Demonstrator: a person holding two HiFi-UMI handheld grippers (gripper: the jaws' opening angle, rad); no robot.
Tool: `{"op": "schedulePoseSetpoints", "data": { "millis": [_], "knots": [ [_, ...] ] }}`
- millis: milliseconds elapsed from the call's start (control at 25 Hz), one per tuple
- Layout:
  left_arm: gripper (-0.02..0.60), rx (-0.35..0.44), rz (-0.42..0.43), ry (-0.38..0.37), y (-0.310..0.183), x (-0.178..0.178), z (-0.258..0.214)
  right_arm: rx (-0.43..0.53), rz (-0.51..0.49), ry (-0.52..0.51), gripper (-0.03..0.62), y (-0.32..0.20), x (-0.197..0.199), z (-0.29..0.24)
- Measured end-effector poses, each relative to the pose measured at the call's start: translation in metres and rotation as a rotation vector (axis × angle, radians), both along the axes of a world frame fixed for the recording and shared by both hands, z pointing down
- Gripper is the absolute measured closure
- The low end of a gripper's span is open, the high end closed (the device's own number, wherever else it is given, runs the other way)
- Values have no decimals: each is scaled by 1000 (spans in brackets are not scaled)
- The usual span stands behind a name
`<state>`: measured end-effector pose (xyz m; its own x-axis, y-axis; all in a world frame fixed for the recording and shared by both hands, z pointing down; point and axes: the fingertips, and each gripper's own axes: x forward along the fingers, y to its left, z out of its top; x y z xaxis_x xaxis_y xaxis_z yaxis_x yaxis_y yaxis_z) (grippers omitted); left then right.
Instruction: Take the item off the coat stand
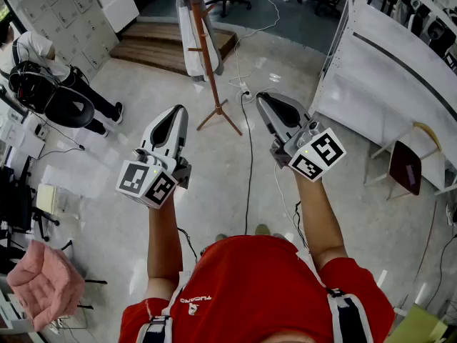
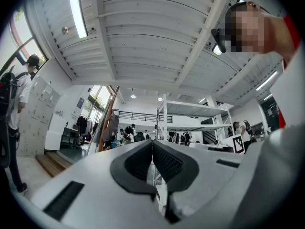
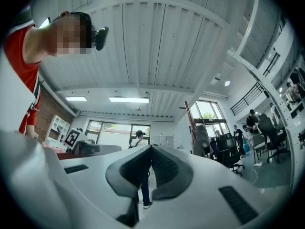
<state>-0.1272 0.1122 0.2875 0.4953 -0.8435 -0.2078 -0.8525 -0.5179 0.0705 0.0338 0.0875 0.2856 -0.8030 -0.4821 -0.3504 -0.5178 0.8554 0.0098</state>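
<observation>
The stand [image 1: 208, 63] is at top centre of the head view, and a pale garment [image 1: 188, 41] hangs on its left side. The left gripper [image 1: 176, 113] and right gripper [image 1: 265, 100] sit lower, mid-frame, well apart from the garment, jaws closed on nothing.

Both bare forearms reach forward side by side from the red sleeves, the left gripper [image 1: 173, 120] and the right gripper [image 1: 270, 106] held apart at about the same height, each with its jaws closed together on nothing, tips pointing away from the person.
</observation>
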Motion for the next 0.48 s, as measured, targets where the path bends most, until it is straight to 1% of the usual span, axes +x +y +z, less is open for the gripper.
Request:
{"op": "schedulePoseSetpoints", "data": {
  "millis": [120,320,480],
  "knots": [
    [571,3,-8,-1,-3,10,3,6,-27,-2,571,-1,8,3],
    [571,5,-21,-4,-6,16,7,-12,-56,-27,569,-8,18,6],
    [571,12,-51,-2,-15,32,3,-11,-79,-17,569,-20,39,8]
  ]
}}
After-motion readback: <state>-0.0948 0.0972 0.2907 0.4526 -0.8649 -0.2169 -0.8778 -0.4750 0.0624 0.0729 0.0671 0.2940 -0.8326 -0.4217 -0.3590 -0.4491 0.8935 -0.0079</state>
